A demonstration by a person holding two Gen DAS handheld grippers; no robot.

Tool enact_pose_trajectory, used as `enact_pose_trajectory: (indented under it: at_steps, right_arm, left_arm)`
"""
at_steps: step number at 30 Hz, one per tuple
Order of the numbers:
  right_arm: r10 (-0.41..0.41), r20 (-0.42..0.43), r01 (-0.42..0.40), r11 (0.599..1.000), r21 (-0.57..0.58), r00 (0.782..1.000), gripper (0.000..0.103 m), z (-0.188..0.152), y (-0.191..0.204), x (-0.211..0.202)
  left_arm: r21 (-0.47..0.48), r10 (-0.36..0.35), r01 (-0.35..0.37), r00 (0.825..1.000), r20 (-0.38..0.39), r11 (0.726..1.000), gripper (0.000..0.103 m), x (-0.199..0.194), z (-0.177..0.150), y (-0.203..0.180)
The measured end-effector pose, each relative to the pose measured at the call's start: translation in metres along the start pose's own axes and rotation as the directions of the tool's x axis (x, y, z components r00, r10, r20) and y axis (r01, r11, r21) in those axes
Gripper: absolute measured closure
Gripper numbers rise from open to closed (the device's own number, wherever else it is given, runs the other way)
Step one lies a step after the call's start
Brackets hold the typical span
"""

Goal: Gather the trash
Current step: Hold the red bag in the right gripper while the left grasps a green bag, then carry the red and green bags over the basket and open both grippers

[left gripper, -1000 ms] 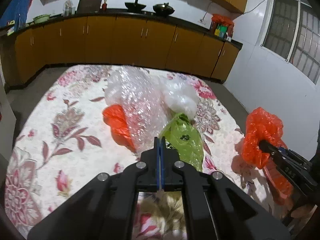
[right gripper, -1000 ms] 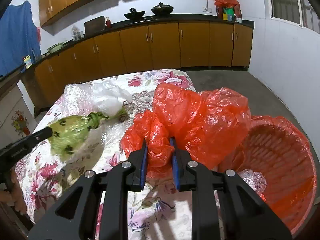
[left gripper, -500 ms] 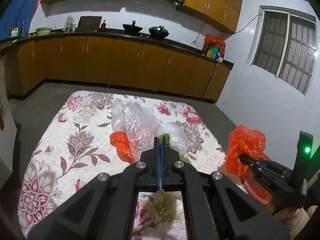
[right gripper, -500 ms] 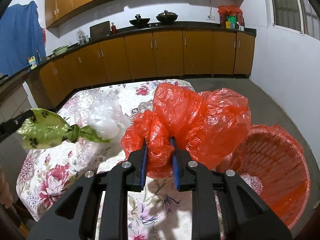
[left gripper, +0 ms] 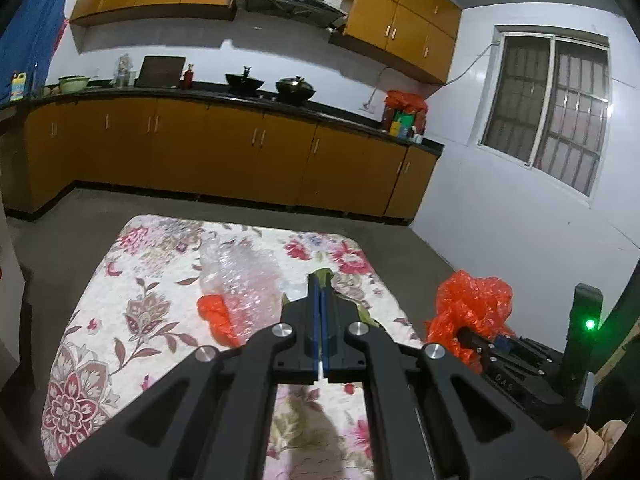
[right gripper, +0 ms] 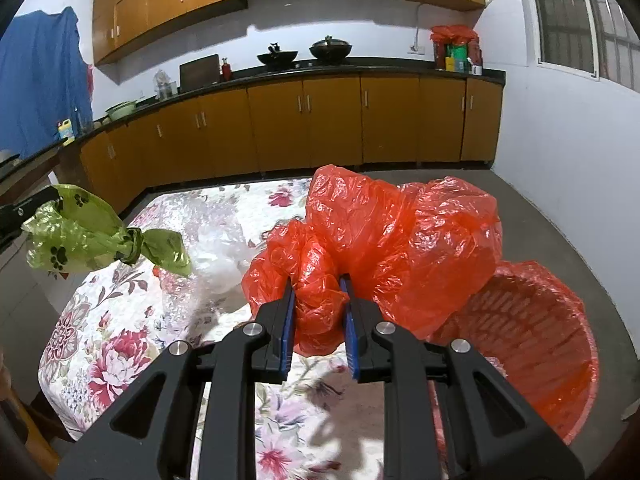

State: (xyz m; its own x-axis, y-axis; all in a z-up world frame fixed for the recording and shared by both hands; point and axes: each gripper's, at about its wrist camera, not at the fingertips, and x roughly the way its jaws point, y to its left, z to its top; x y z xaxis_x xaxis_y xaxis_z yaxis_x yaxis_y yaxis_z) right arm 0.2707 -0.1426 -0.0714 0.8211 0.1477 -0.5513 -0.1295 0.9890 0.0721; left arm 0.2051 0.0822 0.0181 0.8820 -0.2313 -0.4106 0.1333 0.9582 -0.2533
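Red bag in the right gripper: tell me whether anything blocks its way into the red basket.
Nothing visible does. The right gripper holds the red bag in the air just left of the red basket, whose mouth is open. The green bag, in the left gripper, hangs far to the left.

A crumpled red bag (right gripper: 400,248) hangs in the air, left of the red basket (right gripper: 532,344). Far left, a knotted green bag (right gripper: 92,236) with black paw prints hangs above the table. Bubble wrap (left gripper: 244,280) lies on the floral cloth.
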Motion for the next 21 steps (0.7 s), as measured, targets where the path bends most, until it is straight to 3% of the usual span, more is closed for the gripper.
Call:
enact_pose_trajectory:
  at_steps: [10, 21]
  right_arm:
    - [-0.054, 0.015, 0.054, 0.998, 0.036, 0.998, 0.082, -0.003, -0.028, -0.02]
    - [-0.133, 0.011, 0.131, 0.988, 0.083, 0.991, 0.082, -0.011, -0.073, -0.039]
  left_arm:
    - [0.029, -0.081, 0.08, 0.996, 0.031, 0.996, 0.1, -0.008, 0.015, -0.041]
    - [0.055, -0.221, 0.222, 0.975, -0.014, 0.974, 0.1, 0.027, 0.009, -0.111]
